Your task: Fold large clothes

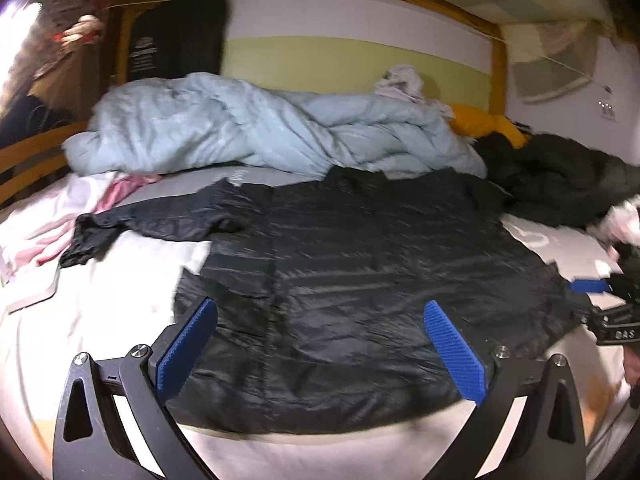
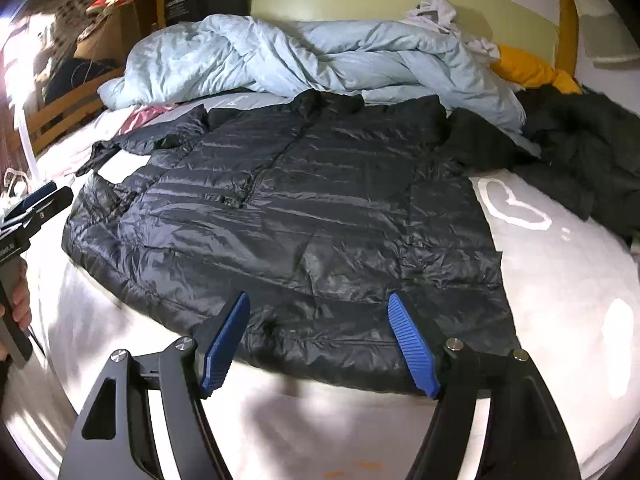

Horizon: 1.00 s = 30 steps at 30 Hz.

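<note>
A black quilted puffer jacket (image 1: pixel 340 264) (image 2: pixel 288 216) lies spread flat, front up, on the white bed sheet (image 1: pixel 100 320) (image 2: pixel 560 300), collar toward the far side. One sleeve (image 1: pixel 132 224) stretches out to the left. My left gripper (image 1: pixel 322 308) hovers over the jacket's near hem, jaws wide apart, nothing between the blue pads (image 1: pixel 188 344). My right gripper (image 2: pixel 318 300) hangs above the hem too, open and empty. In the left wrist view the right gripper (image 1: pixel 592 286) shows at the right edge; in the right wrist view the left gripper (image 2: pixel 36 204) shows at the left edge, held by a hand (image 2: pixel 20 304).
A crumpled light blue duvet (image 1: pixel 248 132) (image 2: pixel 312 56) lies behind the jacket. A second dark garment (image 1: pixel 560 184) (image 2: pixel 580 148) and an orange item (image 1: pixel 488 124) (image 2: pixel 528 68) sit at the right rear. Pink-and-white cloth (image 1: pixel 60 224) lies at the left. A wooden bed frame (image 1: pixel 28 160) bounds the bed.
</note>
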Each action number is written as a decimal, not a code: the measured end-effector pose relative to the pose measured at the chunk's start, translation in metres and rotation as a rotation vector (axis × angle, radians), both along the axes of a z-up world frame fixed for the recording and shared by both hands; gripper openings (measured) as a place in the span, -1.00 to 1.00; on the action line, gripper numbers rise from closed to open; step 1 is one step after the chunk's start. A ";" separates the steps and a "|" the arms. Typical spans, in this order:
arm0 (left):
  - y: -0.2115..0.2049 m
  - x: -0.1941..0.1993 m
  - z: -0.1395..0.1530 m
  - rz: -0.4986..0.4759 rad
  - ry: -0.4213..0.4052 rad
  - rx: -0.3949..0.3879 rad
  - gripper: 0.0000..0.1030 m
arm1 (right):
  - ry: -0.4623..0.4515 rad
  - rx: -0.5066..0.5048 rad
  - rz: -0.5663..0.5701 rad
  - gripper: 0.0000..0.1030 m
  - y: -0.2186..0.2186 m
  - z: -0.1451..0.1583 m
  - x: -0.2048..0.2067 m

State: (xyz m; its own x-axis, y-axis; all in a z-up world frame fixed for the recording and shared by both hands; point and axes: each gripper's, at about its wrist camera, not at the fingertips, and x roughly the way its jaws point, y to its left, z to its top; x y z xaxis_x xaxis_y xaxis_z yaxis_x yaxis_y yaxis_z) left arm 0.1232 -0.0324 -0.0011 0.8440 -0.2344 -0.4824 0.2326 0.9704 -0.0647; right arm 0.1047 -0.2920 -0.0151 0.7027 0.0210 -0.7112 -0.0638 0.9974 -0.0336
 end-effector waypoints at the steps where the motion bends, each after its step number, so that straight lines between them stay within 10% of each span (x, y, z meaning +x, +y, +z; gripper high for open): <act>1: -0.004 0.000 -0.001 -0.030 0.021 -0.005 1.00 | -0.003 -0.010 0.008 0.55 0.002 0.000 -0.001; 5: -0.018 -0.002 -0.007 -0.126 0.062 0.000 1.00 | 0.035 -0.009 0.078 0.63 0.012 -0.005 -0.001; 13: -0.075 -0.004 -0.050 -0.262 0.250 0.296 1.00 | 0.121 -0.154 0.199 0.63 0.044 -0.028 -0.002; 21: -0.075 0.007 -0.075 -0.146 0.274 0.467 1.00 | 0.136 -0.455 0.128 0.63 0.056 -0.058 0.003; 30: -0.035 0.034 -0.079 0.024 0.304 0.413 1.00 | 0.137 -0.402 -0.040 0.63 0.014 -0.055 0.020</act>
State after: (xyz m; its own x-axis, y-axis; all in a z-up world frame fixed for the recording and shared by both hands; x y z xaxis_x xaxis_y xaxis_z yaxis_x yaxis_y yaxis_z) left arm 0.1571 -0.0674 -0.0802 0.6543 0.0448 -0.7549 0.2401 0.9343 0.2636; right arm 0.1245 -0.2780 -0.0701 0.5957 -0.3021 -0.7442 -0.0563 0.9086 -0.4139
